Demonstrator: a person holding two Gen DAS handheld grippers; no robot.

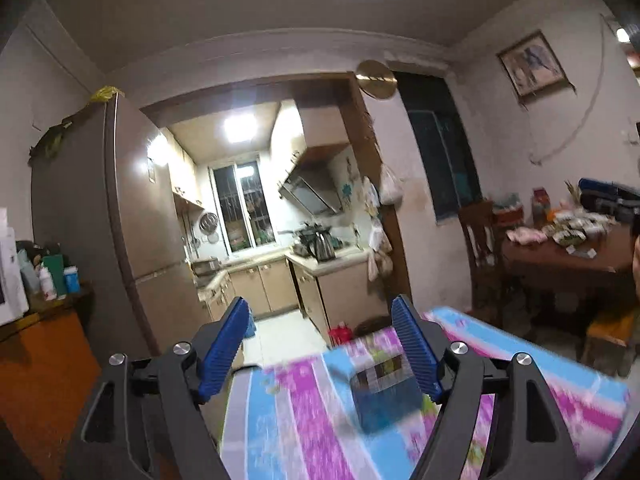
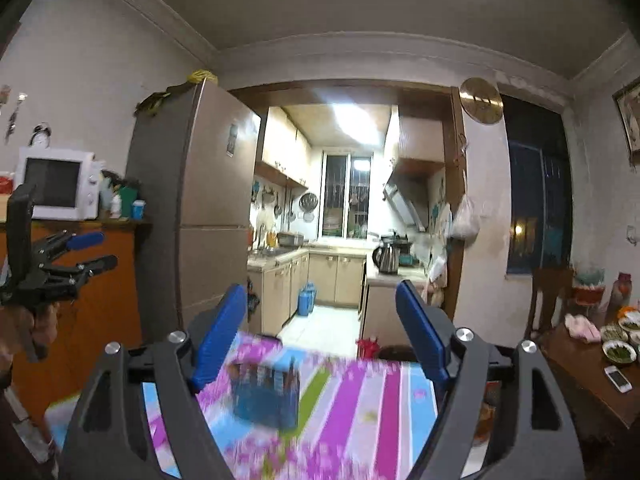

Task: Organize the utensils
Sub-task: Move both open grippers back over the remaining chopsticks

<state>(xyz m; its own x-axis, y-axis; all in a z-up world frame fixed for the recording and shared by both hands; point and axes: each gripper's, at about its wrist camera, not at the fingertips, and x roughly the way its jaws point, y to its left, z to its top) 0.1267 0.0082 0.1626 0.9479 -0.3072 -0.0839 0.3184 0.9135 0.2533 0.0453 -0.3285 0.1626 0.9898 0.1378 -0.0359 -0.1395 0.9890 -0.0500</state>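
A blue slotted utensil holder (image 1: 386, 396) stands on a table with a pink, blue and white striped cloth (image 1: 288, 420). It is blurred, and dark handles seem to stick up from it. In the left wrist view my left gripper (image 1: 320, 304) is open above the cloth, pointing level, with the holder below its right finger and nothing between the blue pads. My right gripper (image 2: 320, 290) is open too, above the cloth (image 2: 368, 400), with the holder (image 2: 266, 392) low near its left finger. The left gripper (image 2: 98, 250) also shows at the far left of the right wrist view, held by a hand.
Ahead, a doorway (image 2: 340, 208) opens into a kitchen. A tall fridge (image 2: 200, 208) stands left of it, beside an orange cabinet (image 2: 108, 300) with a white microwave (image 2: 60, 184). At right is a wooden dining table (image 2: 592, 376) with bowls and a phone, and a chair (image 1: 480, 248).
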